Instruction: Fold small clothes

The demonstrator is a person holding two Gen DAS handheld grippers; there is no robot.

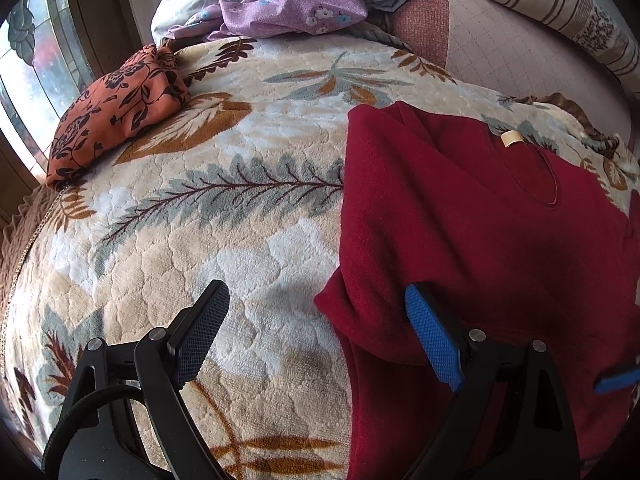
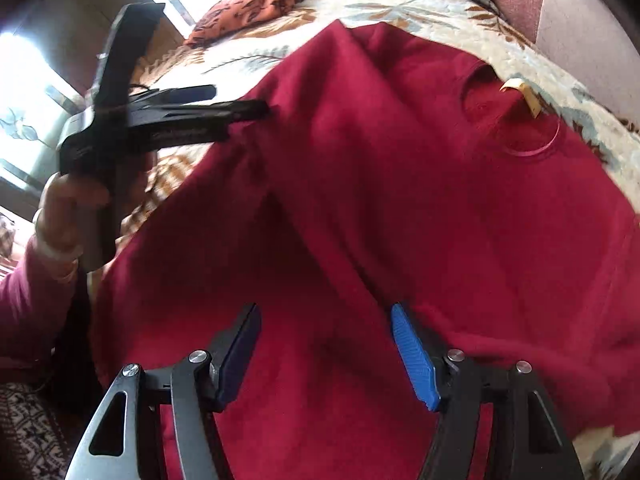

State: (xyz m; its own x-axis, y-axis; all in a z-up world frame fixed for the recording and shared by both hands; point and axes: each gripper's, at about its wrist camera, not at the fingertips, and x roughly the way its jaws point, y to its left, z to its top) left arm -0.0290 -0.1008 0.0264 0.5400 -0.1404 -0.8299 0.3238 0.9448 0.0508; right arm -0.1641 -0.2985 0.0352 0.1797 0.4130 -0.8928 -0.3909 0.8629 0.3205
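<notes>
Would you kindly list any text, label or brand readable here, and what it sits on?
No text can be read.
Neck tag on the red sweater: cream, no legible print.
Left gripper body, seen from the right wrist: faint embossed lettering, too blurred to read.

Open stretch of blanket [image 1: 224,208] left of the red sweater [image 1: 480,220], free to pass. Orange folded cloth [image 1: 116,108] blocks the far-left corner, purple cloth [image 1: 288,12] and pillow [image 1: 560,16] line the far edge.
</notes>
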